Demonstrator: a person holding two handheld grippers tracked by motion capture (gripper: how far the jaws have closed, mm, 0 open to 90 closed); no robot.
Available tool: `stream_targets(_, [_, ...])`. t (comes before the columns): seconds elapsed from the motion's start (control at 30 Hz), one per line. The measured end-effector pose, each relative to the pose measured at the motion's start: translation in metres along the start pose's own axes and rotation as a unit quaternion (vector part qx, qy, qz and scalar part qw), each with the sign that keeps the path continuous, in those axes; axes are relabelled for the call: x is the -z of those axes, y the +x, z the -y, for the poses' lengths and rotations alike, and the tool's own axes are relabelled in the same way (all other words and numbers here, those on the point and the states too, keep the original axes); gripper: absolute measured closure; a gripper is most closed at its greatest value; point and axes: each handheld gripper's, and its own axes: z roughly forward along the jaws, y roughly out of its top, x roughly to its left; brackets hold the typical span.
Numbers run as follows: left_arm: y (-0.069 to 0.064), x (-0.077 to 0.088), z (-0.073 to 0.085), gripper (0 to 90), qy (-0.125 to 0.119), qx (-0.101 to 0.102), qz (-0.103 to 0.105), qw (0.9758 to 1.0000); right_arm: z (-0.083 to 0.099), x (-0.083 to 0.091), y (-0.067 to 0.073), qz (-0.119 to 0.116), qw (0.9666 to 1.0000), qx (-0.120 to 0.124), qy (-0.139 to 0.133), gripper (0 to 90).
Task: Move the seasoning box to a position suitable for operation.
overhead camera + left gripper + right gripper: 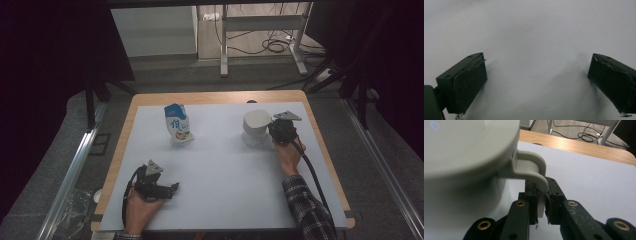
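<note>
A white mug stands on the white mat at the right rear. My right gripper sits just to the right of it. In the right gripper view its jaws are shut on the mug's curved handle, with the mug body close at the left. A blue and white milk carton stands upright at the left rear, apart from both grippers. My left gripper rests low near the front left, pointing right. Its jaws stand open over bare mat with nothing between them.
The white mat covers a wooden table, whose edge shows at the rear and sides. Behind the table are desk legs and cables on the floor. Metal rails run along both sides.
</note>
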Motion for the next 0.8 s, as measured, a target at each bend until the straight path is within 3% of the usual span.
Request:
stream_targets(0.13, [0.000,0.000,0.000,2.1,0.000,0.000,0.000,1.0000,0.000,0.001,0.000,-0.001,1.0000,0.000,0.003,81.8])
stream_targets(0.37, [0.000,0.000,0.000,2.1,0.000,0.000,0.000,1.0000,-0.001,0.002,-0.002,-0.011,0.9997,-0.021,0.000,80.8])
stream_targets(0.67, [0.000,0.000,0.000,2.1,0.000,0.000,0.000,1.0000,-0.003,0.008,-0.001,-0.019,0.9996,-0.021,0.000,80.2])
stream_targets(0.8, [0.000,0.000,0.000,2.1,0.000,0.000,0.000,1.0000,-0.005,0.013,-0.001,-0.033,0.9988,-0.034,-0.004,80.4])
